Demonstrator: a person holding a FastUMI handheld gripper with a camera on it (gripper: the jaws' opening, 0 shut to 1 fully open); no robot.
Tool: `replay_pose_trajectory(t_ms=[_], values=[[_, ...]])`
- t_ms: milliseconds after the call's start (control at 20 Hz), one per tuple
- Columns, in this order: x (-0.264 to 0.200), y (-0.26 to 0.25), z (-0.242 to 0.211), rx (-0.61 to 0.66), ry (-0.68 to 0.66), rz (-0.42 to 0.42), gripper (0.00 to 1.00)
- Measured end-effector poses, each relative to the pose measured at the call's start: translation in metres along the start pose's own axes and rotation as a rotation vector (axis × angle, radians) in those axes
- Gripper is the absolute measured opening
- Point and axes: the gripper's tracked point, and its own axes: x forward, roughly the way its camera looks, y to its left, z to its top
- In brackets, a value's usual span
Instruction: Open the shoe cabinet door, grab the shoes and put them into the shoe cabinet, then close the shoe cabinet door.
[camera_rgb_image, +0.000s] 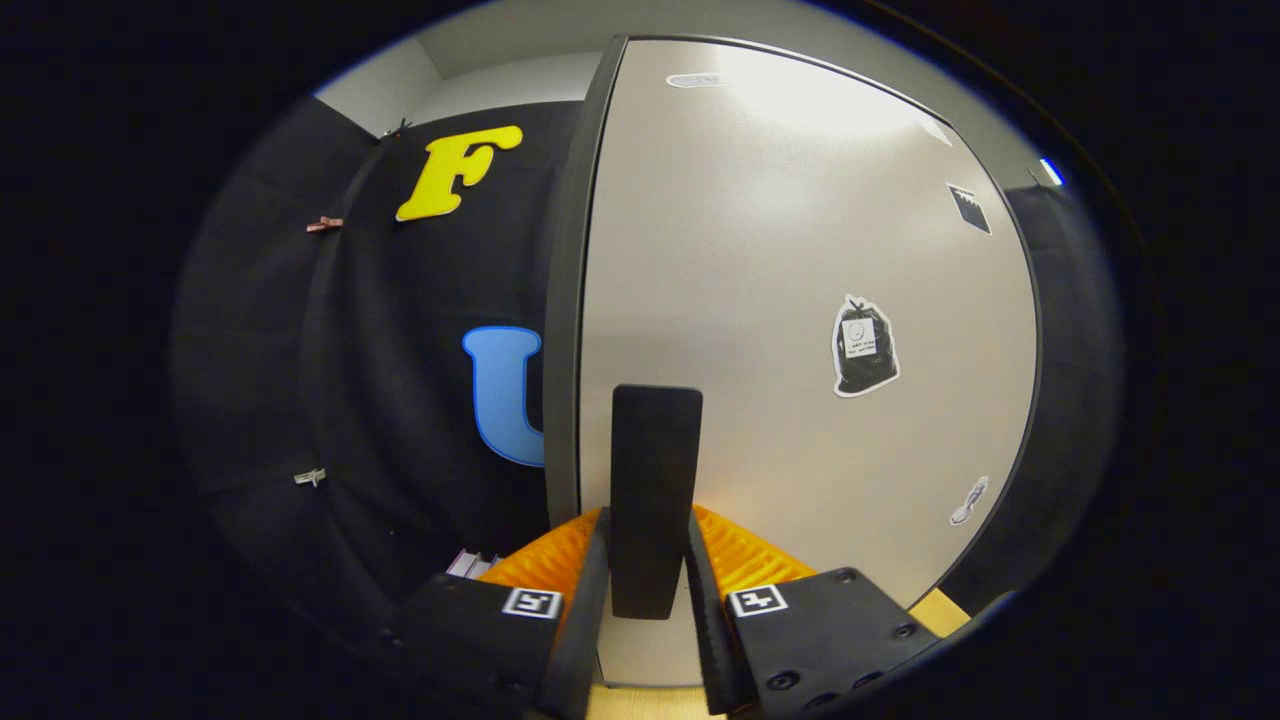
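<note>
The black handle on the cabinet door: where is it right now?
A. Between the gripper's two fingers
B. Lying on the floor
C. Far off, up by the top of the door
A: the handle stands upright on the cabinet door, with the gripper closed on it, one finger against each side.

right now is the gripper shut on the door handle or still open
Shut on it: both fingers press against the sides of the black handle on the grey cabinet door, with no gap showing.

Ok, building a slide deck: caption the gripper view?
Tool shut on the black handle of the grey shoe cabinet door.
</note>
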Motion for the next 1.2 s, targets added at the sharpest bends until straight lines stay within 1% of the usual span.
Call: replay_pose_trajectory(t_ms=[50, 100, 200, 250, 300, 450, 750, 950, 1200], values=[[-0.001, -0.001, -0.001, 0.002, 0.004, -0.001, 0.37], [0.002, -0.002, -0.001, 0.010, -0.001, -0.002, 0.37], [-0.001, 0.000, 0.000, -0.002, -0.006, 0.028, 0.23], [-0.002, 0.000, -0.001, -0.006, -0.005, 0.053, 0.23], [-0.003, 0.002, 0.000, 0.002, -0.009, 0.069, 0.17], [-0.017, 0.002, 0.001, -0.003, -0.009, 0.099, 0.16], [-0.071, 0.004, 0.014, 0.008, -0.018, 0.189, 0.17], [-0.102, -0.005, 0.021, 0.016, -0.027, 0.208, 0.16], [-0.139, -0.033, 0.019, 0.016, -0.021, 0.215, 0.16]])
